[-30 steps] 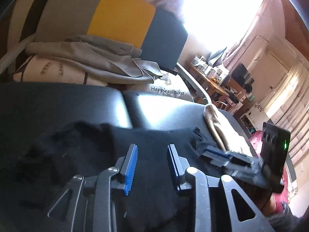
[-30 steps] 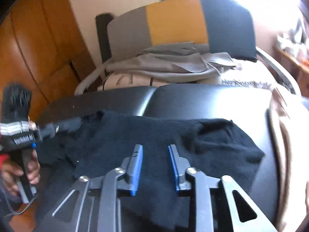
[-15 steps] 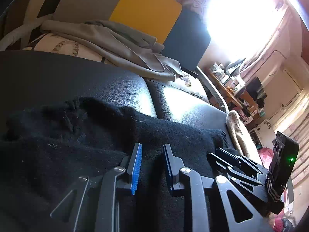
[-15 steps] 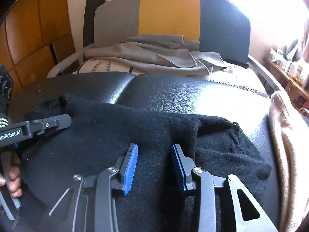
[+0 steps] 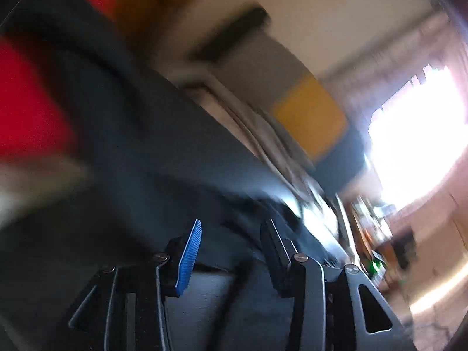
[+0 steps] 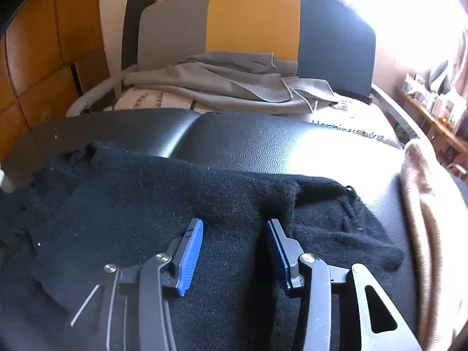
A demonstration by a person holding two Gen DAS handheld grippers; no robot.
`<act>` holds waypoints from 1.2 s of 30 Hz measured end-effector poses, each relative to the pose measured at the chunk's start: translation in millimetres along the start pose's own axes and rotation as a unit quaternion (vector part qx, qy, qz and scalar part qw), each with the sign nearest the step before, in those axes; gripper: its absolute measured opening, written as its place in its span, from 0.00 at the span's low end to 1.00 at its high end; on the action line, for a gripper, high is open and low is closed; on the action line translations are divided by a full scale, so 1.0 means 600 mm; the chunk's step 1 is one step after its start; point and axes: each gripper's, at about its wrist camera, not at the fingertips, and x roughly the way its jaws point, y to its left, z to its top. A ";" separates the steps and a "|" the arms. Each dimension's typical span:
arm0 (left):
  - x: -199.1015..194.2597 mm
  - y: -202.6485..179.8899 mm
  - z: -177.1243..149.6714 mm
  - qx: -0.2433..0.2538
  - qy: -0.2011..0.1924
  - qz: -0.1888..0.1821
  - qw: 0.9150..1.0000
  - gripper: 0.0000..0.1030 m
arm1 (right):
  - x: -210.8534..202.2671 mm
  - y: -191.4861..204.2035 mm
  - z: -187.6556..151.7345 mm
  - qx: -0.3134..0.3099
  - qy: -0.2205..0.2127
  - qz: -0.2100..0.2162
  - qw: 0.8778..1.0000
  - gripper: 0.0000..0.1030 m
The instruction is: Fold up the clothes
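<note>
A black knit garment [image 6: 152,204] lies spread on a black leather seat [image 6: 263,140], with a folded ridge running to its right part [image 6: 336,228]. My right gripper [image 6: 234,251] hovers low over the middle of the garment, open, its blue pads [image 6: 191,254] on either side of the fabric without pinching it. The left wrist view is badly motion-blurred. In it my left gripper [image 5: 231,248] is open with a wide gap, above a dark surface [image 5: 163,158] that I cannot make out clearly. Neither gripper shows in the other's view.
Behind the seat stands a chair [image 6: 251,23] with a grey, yellow and dark back, holding a grey cloth pile [image 6: 222,84] and a printed cushion [image 6: 345,128]. A tan cloth [image 6: 424,204] drapes over the seat's right edge. Orange wood panels [image 6: 44,58] are at left, a cluttered shelf [image 6: 433,102] at right.
The left gripper has swung sharply, blurring its view, and its fingers have spread wider. The right gripper has barely moved over the garment; the left gripper no longer shows at its left.
</note>
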 end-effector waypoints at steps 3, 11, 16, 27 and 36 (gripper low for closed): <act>-0.092 0.028 0.042 0.040 -0.058 0.051 0.996 0.45 | -0.028 0.028 -0.018 -0.007 0.001 0.014 1.000 0.53; -0.184 0.110 0.127 0.042 -0.051 0.062 0.996 0.58 | -0.114 0.125 -0.099 -0.034 -0.010 0.089 0.995 0.71; -0.160 0.118 0.159 0.058 -0.051 0.073 0.994 0.58 | -0.109 0.146 -0.140 -0.035 0.012 0.101 0.994 0.72; -0.092 0.080 0.205 0.121 -0.027 0.142 0.982 0.25 | -0.095 0.170 -0.146 -0.078 0.026 0.108 0.991 1.00; -0.111 0.071 0.192 -0.019 0.000 -0.035 0.999 0.04 | -0.096 0.167 -0.149 -0.075 0.024 0.114 0.990 1.00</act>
